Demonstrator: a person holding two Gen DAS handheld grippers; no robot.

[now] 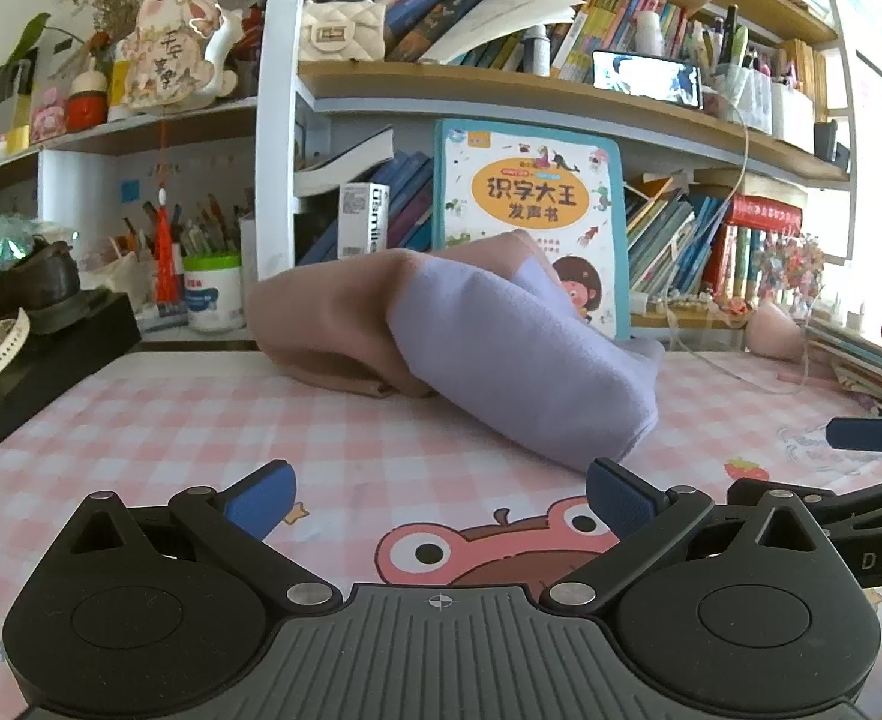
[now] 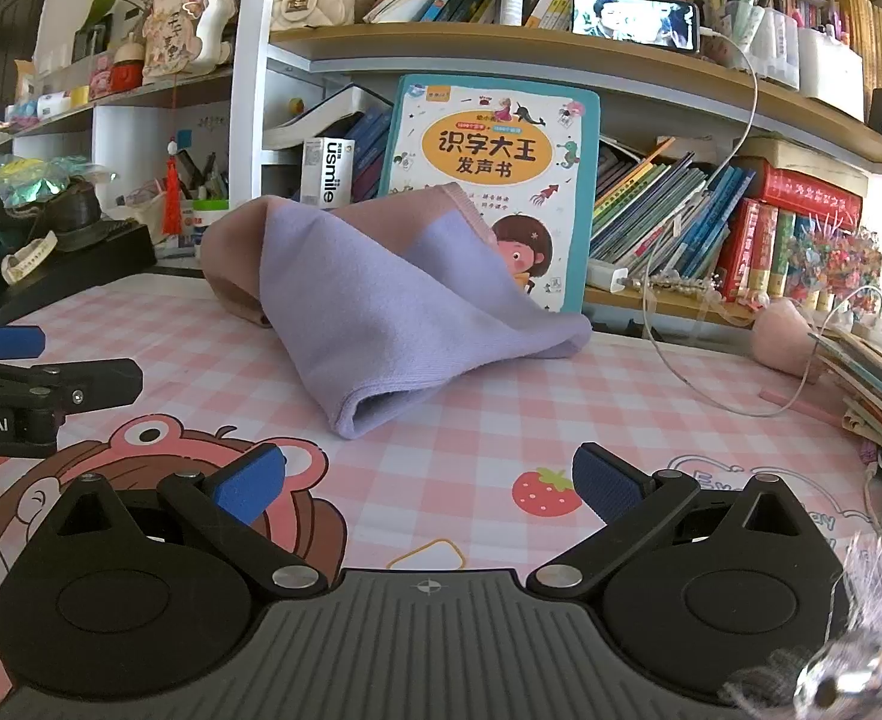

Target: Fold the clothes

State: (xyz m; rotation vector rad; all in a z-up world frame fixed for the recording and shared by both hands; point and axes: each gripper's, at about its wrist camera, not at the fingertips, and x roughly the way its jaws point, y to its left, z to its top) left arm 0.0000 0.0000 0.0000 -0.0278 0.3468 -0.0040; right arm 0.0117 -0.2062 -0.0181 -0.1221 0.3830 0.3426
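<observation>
A lilac and tan garment (image 1: pixel 489 348) lies bunched in a heap on the pink checked table mat (image 1: pixel 201 420), leaning against the bookshelf. It also shows in the right wrist view (image 2: pixel 381 312). My left gripper (image 1: pixel 438 498) is open and empty, a short way in front of the garment's near lilac end. My right gripper (image 2: pixel 426 483) is open and empty, in front of the garment's rolled lilac edge. The right gripper shows at the right edge of the left wrist view (image 1: pixel 861 438), and the left gripper at the left edge of the right wrist view (image 2: pixel 15 384).
A children's book (image 2: pixel 495 168) stands upright behind the garment against a crowded bookshelf (image 2: pixel 681 48). A black box (image 1: pixel 39 372) with a watch sits at the left. A white cable (image 2: pixel 711 384) and stacked books (image 2: pixel 873 372) lie at the right.
</observation>
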